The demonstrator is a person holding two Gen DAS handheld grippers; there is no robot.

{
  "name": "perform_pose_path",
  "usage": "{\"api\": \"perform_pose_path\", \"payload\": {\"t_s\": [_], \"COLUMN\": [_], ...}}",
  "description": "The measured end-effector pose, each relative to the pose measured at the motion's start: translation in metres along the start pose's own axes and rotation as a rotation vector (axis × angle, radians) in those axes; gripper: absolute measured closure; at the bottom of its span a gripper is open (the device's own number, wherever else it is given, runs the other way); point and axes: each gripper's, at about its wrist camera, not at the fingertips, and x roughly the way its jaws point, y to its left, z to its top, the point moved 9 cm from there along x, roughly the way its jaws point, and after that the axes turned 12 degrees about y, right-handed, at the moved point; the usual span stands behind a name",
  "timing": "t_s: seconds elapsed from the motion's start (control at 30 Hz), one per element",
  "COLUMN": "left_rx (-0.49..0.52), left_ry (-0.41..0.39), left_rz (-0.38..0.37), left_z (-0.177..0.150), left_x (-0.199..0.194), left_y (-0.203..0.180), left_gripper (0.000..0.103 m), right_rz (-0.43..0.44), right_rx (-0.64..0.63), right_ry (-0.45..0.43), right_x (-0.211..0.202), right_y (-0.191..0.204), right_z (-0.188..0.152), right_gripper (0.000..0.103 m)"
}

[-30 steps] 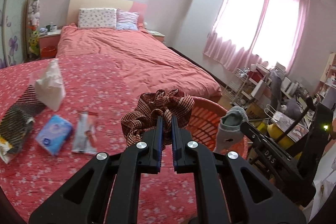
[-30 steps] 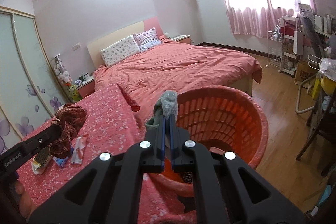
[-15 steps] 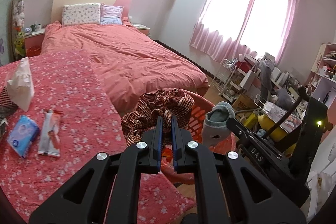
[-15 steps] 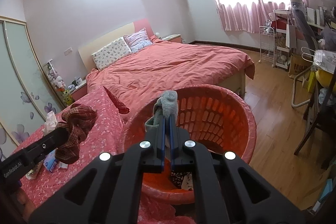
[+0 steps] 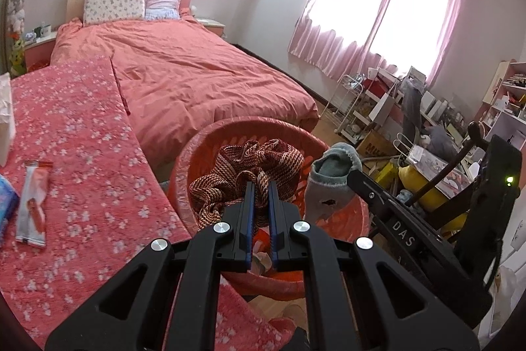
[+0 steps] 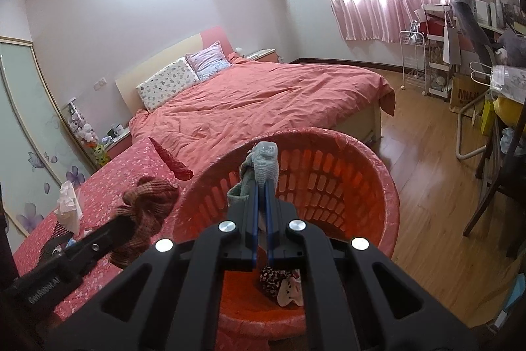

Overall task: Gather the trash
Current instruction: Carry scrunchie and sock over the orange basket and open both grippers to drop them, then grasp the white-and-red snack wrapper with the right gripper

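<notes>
Left tool (image 5: pixel 260 186) clamped on brown woven cloth (image 5: pixel 243 173), right tool (image 6: pixel 262 186) clamped on grey sock (image 6: pixel 266 163), both above red basket (image 6: pixel 388 186) beside bench (image 5: pixel 75 153).

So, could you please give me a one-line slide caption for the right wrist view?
Right gripper holds a grey sock above the red basket; left gripper brings a brown scrunchie.

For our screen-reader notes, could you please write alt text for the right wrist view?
The right tongs grip a grey sock above a red laundry basket. Beside them, the left tongs hold a brown knitted cloth beside the basket, by a pink bed.
</notes>
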Motion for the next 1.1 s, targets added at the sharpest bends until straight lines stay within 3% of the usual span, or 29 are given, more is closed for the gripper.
{"api": "perform_pose_path", "payload": {"t_s": [0.17,0.23,0.3,0.43,0.47,0.53,0.83,1.1], "left_rx": [0.0,-0.006,-0.013,-0.024,-0.026,-0.029,-0.024,-0.083], "left_ry": [0.053,0.086,0.107,0.132,0.13,0.108,0.073,0.01], "left_rz": [-0.008,-0.019,-0.02,-0.003,0.005,0.036,0.174,0.285], "left_z": [0.0,-0.003,-0.005,-0.011,-0.011,-0.013,-0.022,-0.03], "left_x": [0.017,0.025,0.03,0.033,0.031,0.022,-0.015,-0.063], "left_y": [0.001,0.002,0.004,0.011,0.013,0.019,0.057,0.106], "left_gripper": [0.095,0.094,0.088,0.076,0.067,0.061,0.053,0.052], "right_rz": [0.007,0.013,0.017,-0.007,-0.011,-0.023,-0.058,-0.02], "right_rx": [0.02,0.038,0.046,0.056,0.059,0.061,0.02,-0.084], "right_ry": [0.011,0.02,0.03,0.034,0.036,0.037,0.037,0.062], "right_x": [0.009,0.014,0.017,0.019,0.019,0.017,0.005,-0.002], "right_y": [-0.006,-0.009,-0.01,-0.017,-0.018,-0.021,-0.007,0.052], "right_z": [0.002,0.002,0.001,0.0,-0.001,-0.004,-0.009,-0.021], "right_gripper": [0.097,0.092,0.09,0.072,0.072,0.068,0.05,0.049]}}
